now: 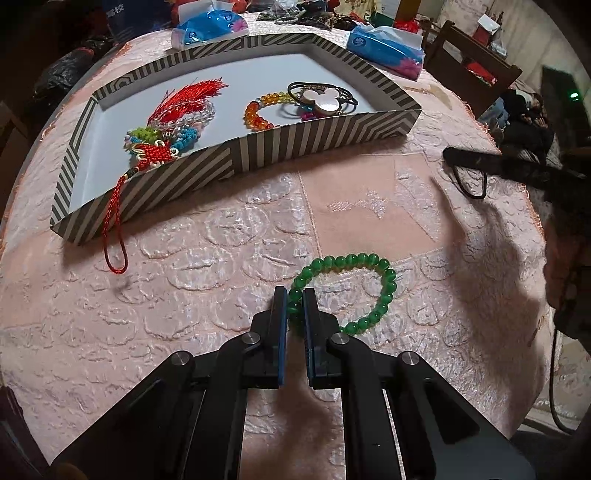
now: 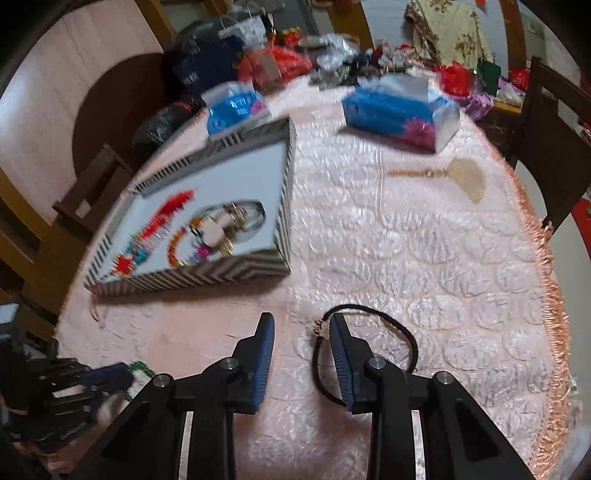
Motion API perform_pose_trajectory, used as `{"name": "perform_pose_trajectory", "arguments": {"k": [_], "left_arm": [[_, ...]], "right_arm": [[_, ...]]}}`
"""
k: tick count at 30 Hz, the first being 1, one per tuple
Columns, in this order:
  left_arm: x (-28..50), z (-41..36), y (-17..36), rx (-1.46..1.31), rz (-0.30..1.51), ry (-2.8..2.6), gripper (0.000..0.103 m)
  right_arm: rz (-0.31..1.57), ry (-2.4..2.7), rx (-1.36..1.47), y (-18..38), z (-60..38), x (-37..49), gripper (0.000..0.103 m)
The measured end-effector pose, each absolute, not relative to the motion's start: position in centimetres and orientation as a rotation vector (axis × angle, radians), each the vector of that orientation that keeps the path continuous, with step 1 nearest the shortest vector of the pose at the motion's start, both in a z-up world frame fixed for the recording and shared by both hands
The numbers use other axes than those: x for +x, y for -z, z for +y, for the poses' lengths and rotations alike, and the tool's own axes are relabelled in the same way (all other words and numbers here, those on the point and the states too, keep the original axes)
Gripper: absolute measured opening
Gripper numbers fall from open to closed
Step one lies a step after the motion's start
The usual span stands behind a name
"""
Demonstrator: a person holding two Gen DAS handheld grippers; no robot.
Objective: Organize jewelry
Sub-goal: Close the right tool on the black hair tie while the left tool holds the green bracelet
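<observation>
A green bead bracelet (image 1: pixel 369 280) lies on the pink tablecloth. My left gripper (image 1: pixel 294 295) is shut on its near left beads. A striped box (image 1: pixel 255 147) behind it holds a red tassel charm (image 1: pixel 177 107), an orange bead bracelet (image 1: pixel 258 110) and black hair ties with a white mouse-shaped charm (image 1: pixel 321 98). My right gripper (image 2: pixel 301 321) is open over the cloth, its right finger (image 2: pixel 343 354) resting on a black hair tie (image 2: pixel 402 332). The striped box (image 2: pixel 229 273) shows blurred at left in the right wrist view, and the left gripper (image 2: pixel 107 374) with green beads at lower left.
Two blue tissue packs (image 1: pixel 207 31) (image 1: pixel 388 48) lie behind the box. A small pale fan (image 2: pixel 461 177) lies on the cloth at right. Clutter and bags fill the far table end. The fringed cloth edge (image 2: pixel 550 295) runs along the right. Wooden chairs (image 2: pixel 546 110) stand around.
</observation>
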State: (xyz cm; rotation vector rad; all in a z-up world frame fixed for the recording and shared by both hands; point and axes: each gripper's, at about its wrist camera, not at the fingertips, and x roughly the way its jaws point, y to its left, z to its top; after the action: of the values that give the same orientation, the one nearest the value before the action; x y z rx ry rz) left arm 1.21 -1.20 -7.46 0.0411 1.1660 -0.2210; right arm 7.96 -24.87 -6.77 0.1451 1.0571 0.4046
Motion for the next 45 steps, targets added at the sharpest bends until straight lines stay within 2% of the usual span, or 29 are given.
{"name": "perform_pose_trajectory", "arguments": {"k": [4, 11, 27, 45], "left_arm": [[1.1, -1.1, 7.5, 0.039, 1.163, 0.232, 0.007], [0.9, -0.6, 7.5, 0.015, 1.158, 0.249, 0.007], [0.6, 0.3, 7.5, -0.034, 1.152, 0.281, 0.007], [0.0, 1.1, 6.4, -0.016, 1.156, 0.239, 0.006]], "right_arm": [[1.047, -0.397, 0.116, 7.8, -24.7, 7.4, 0.028], [1.066, -0.358, 0.108, 7.9, -24.8, 8.0, 0.01], [1.057, -0.41, 0.219, 8.4, -25.1, -0.3, 0.01], [1.115, -0.406, 0.161, 8.0, -24.3, 0.0, 0.01]]}}
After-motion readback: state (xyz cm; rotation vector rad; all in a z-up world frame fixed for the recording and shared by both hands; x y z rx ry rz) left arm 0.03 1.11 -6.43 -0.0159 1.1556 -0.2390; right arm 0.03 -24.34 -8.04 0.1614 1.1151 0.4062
